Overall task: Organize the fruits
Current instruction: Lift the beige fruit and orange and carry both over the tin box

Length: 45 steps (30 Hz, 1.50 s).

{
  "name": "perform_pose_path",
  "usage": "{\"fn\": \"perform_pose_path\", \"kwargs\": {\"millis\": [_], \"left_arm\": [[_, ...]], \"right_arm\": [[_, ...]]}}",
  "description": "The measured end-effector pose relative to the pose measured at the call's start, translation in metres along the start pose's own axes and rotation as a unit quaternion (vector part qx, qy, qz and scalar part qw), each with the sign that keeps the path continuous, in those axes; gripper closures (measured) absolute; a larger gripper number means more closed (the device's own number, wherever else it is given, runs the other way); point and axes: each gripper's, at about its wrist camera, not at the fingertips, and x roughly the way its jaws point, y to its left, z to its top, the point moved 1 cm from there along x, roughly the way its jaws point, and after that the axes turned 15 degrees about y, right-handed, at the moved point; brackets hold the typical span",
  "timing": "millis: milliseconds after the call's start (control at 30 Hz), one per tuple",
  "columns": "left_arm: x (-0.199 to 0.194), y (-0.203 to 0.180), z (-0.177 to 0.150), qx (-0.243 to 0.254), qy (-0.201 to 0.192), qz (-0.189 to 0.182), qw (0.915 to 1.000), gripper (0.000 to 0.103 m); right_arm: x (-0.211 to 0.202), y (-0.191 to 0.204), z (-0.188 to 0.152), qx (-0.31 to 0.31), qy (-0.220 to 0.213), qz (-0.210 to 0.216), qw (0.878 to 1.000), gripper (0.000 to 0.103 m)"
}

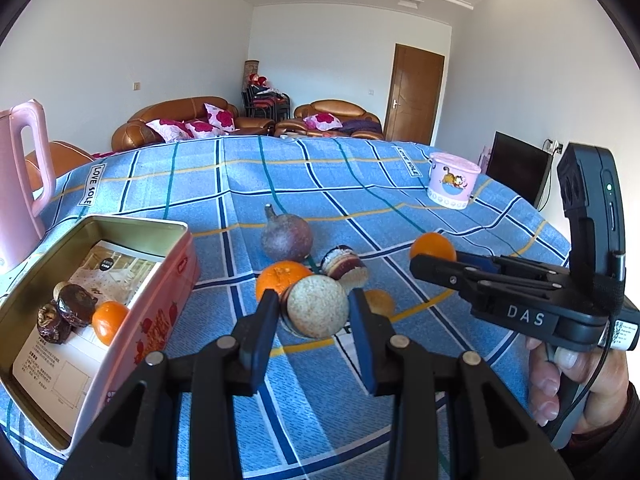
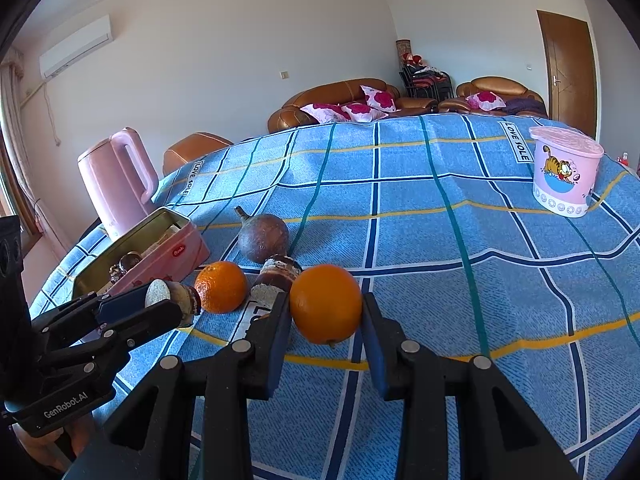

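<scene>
tablecloth [image 2: 420,240]: blue, checked with dark blue, white, teal and yellow lines
tin [image 1: 160,280]: pink outside, red print, gold inside
kettle [image 2: 116,176]: plain pink
tub [image 2: 564,172]: pink, orange cartoon cat
oranges [image 2: 326,304]: bright orange
round fruit [image 2: 262,238]: dull purple-brown
gripper fingers [image 2: 372,332]: black, blue pads

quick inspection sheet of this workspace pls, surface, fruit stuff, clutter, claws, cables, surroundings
surface: blue plaid cloth, creased.
job's things: pink tin open, holding dried dates and a small orange; on the cloth a purple fruit, a loose orange and a layered cake.
clutter: pink kettle, cartoon tub.
claws: left claw around a round cake; right claw around an orange.
cables: thin cable on the cloth.
surroundings: brown sofas, door, air conditioner.
</scene>
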Motion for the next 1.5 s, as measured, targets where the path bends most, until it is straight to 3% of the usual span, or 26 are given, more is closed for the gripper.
{"fn": "perform_pose_path", "kwargs": {"millis": [1500], "left_arm": [[-0.028,-0.003,-0.011,0.002,-0.084,0.027,0.9961,0.065]], "right_arm": [[-0.031,0.012,-0.013,-0.04,-0.095,0.019,0.994,0.067]]}}
